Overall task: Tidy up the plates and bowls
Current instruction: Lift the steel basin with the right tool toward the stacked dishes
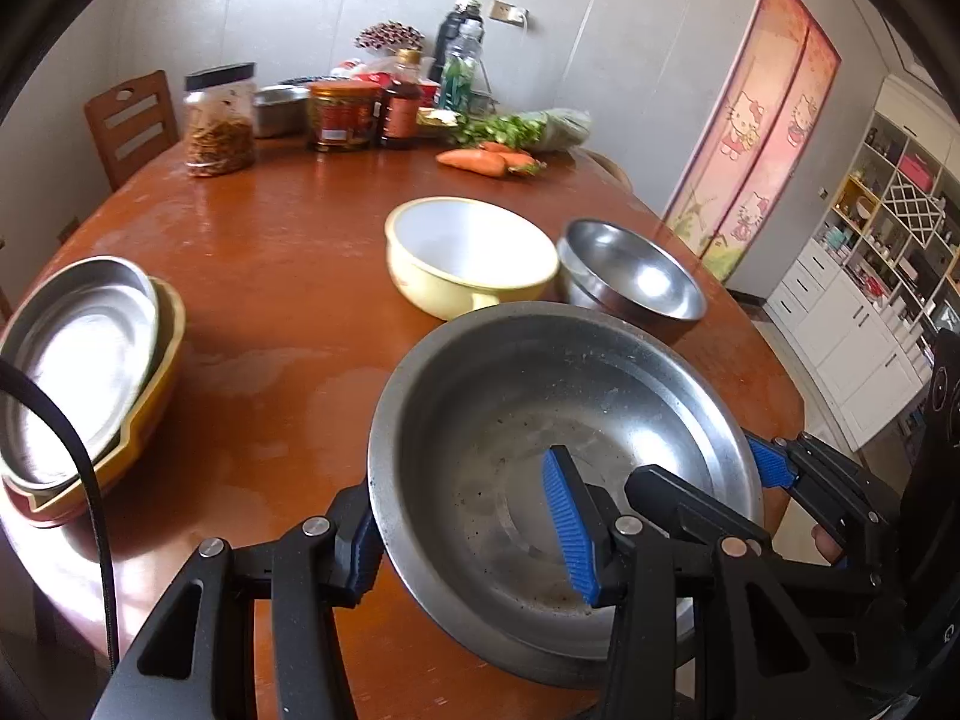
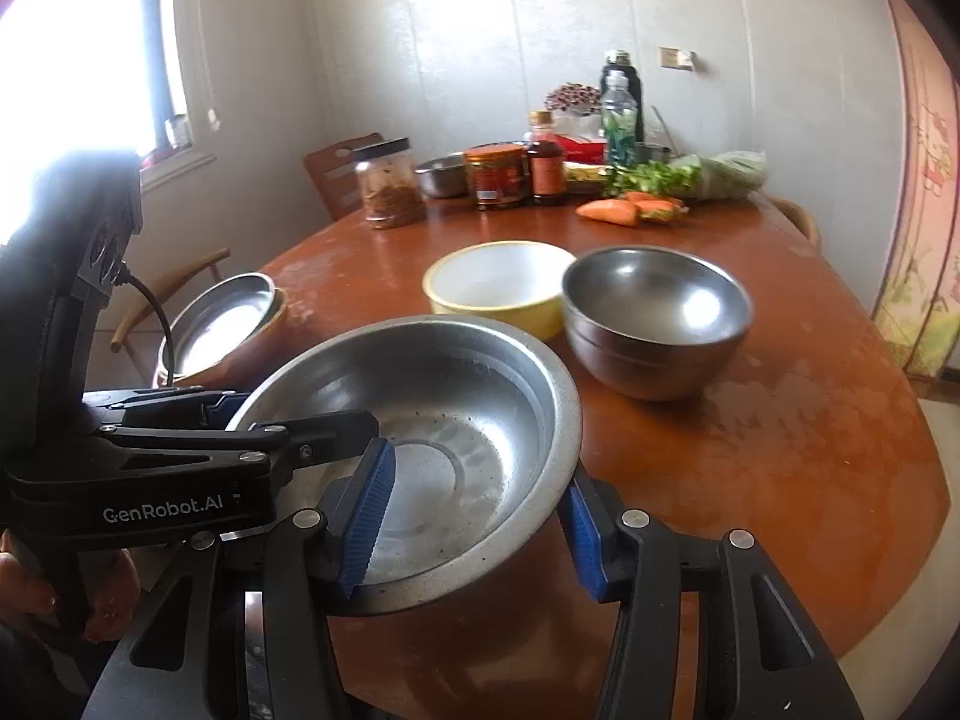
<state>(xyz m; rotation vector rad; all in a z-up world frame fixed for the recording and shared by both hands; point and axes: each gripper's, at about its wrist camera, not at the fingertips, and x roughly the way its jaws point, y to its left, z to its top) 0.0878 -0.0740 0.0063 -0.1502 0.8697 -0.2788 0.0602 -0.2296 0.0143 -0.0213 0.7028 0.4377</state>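
Observation:
A wide steel basin (image 1: 540, 420) is held between both grippers above the near edge of the round wooden table (image 1: 270, 252). My left gripper (image 1: 468, 534) is shut on its left rim, one blue pad inside and one outside. My right gripper (image 2: 474, 522) is shut on its right rim the same way; the basin (image 2: 432, 420) fills the middle of the right wrist view. A yellow bowl (image 1: 468, 258) and a deep steel bowl (image 1: 630, 276) stand side by side behind it. A steel plate (image 1: 78, 348) lies stacked in a yellow-and-red dish at the left edge.
Jars (image 1: 219, 120), bottles, a steel container, carrots (image 1: 486, 159) and greens crowd the far side of the table. A wooden chair (image 1: 129, 120) stands at the far left. White shelves (image 1: 870, 276) stand off to the right.

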